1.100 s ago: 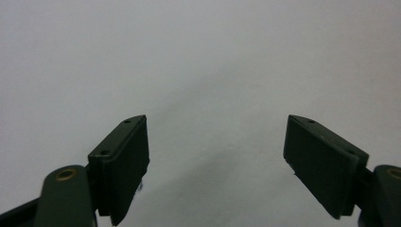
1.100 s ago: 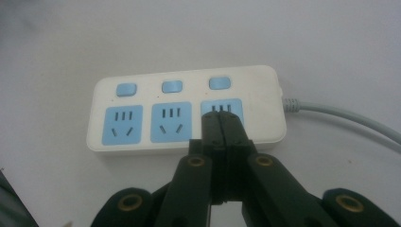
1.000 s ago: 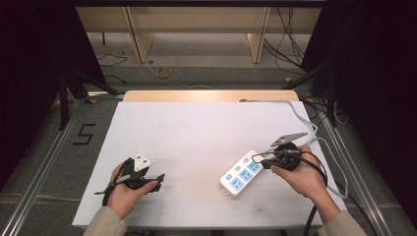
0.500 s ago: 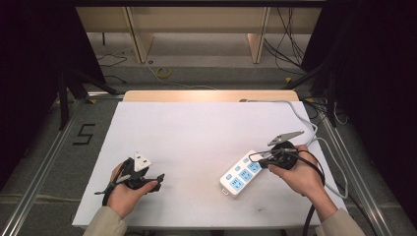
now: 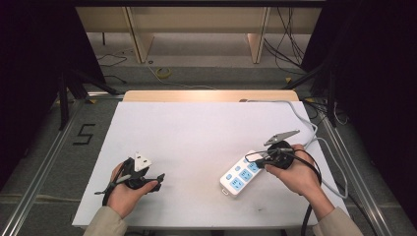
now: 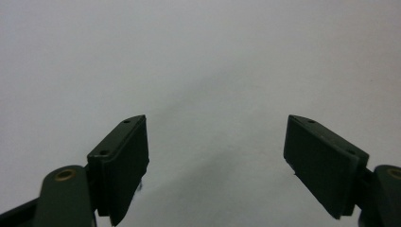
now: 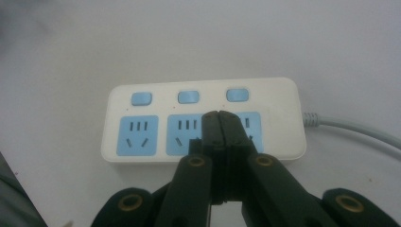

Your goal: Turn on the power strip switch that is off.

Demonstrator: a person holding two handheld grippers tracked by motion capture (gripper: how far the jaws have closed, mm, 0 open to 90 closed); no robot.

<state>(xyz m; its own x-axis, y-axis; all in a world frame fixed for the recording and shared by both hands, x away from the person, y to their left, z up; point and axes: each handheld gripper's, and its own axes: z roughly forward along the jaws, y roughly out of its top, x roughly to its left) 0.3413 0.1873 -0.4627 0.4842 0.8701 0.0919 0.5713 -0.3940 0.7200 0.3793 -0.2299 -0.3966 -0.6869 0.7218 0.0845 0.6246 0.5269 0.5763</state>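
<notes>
Nearest the person, the left hand (image 5: 129, 189) holds the left gripper (image 6: 215, 165) low over the bare white table (image 5: 196, 132) near its front-left corner; its jaws stand wide apart with nothing between them and plain tabletop ahead.

Across on the right, the right hand (image 5: 295, 172) carries the right gripper (image 7: 221, 130), whose jaws are pressed together with nothing visibly held. Their tips hang over the white power strip (image 7: 203, 118), between the middle and the cable-end blue sockets; whether they touch its face I cannot tell from these views.

The power strip lies flat on the table's front-right part, angled, with three blue sockets and three blue switches (image 7: 189, 97) in a row above them. It is probably a rigid plastic shell, light to moderate in weight, smooth enough to slide on the tabletop when pushed. Its narrow width suits a grasp across the two long edges near the middle, where it would balance; the socket face offers no hold.

The grey cable (image 5: 307, 125) leaves the strip's far end, loops along the right edge and runs off the back of the table. It looks fairly stiff, so it will likely drag and twist the strip if lifted by one end.

Beyond the table stand the wooden legs (image 5: 140, 42) of some furniture on the floor, with loose cords lying about.
</notes>
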